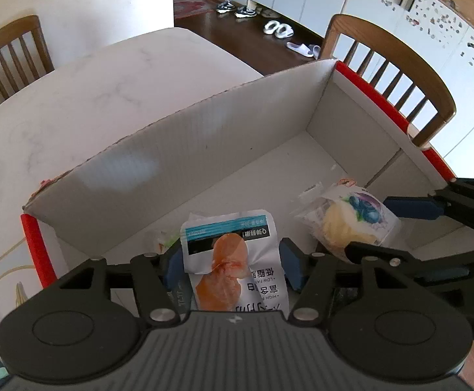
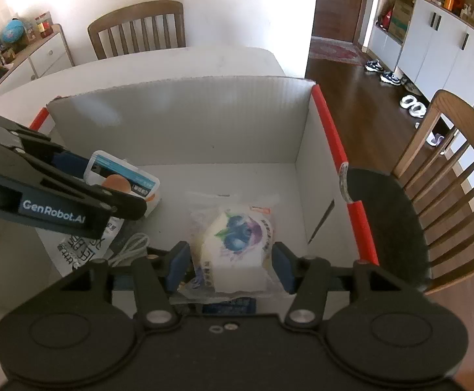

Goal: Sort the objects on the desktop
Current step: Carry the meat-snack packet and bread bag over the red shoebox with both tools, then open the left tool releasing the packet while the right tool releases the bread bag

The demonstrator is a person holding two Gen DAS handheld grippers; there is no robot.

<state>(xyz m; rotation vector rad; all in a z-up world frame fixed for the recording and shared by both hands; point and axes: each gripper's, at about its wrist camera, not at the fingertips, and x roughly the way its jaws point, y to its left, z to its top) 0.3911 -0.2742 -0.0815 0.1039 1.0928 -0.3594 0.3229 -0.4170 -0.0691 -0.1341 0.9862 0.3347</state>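
The chicken snack packet (image 1: 233, 260) stands between the blue pads of the left gripper (image 1: 232, 265), long side pointing up and away from the jaws. The jaws are about half open, and I cannot tell if the pads press it. The blueberry cake packet (image 2: 237, 244) sits between the right gripper (image 2: 232, 265) pads the same way (a small gap shows on the right side). Both packets are down inside the white box (image 2: 178, 123), side by side, each nearest its own gripper.

Home: dining chairs (image 2: 139, 29), shoes (image 1: 237, 9).
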